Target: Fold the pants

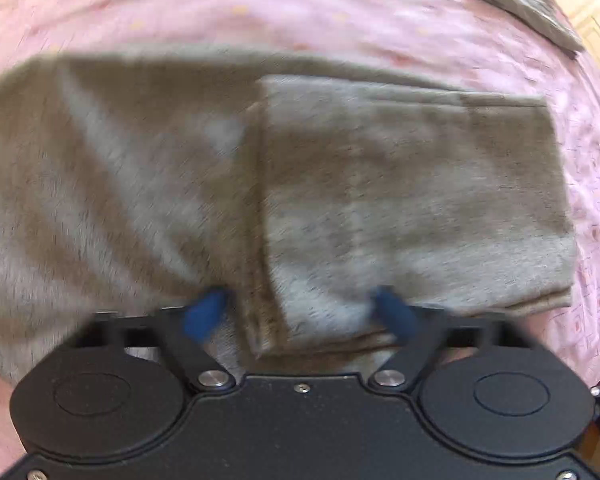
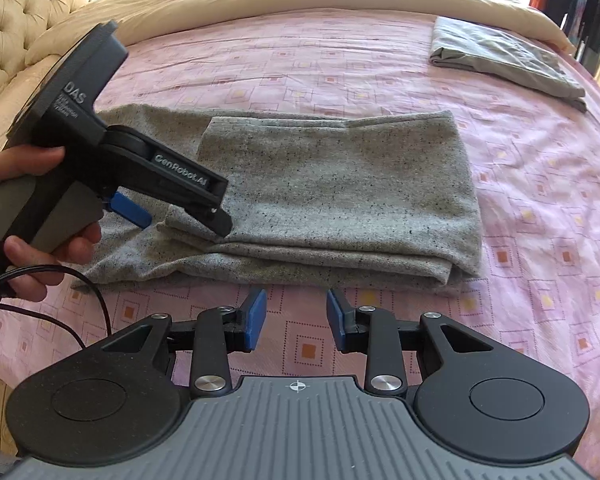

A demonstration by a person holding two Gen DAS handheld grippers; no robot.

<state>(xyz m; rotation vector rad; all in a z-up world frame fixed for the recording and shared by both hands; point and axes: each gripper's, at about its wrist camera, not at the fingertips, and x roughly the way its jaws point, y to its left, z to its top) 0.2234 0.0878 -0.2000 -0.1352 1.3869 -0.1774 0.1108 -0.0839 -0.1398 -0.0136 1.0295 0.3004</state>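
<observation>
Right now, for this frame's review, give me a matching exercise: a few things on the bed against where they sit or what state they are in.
Things:
1. speckled grey pants
2. folded grey garment
3. left tongs
4. right tongs

States:
A. open, over bare pink bedspread, short of the pants
B. far right corner of the bed
C. partly folded, mid-bed
D. open, low over the pants' near edge

Pairs: 1-C, 2-B, 3-D, 4-A
</observation>
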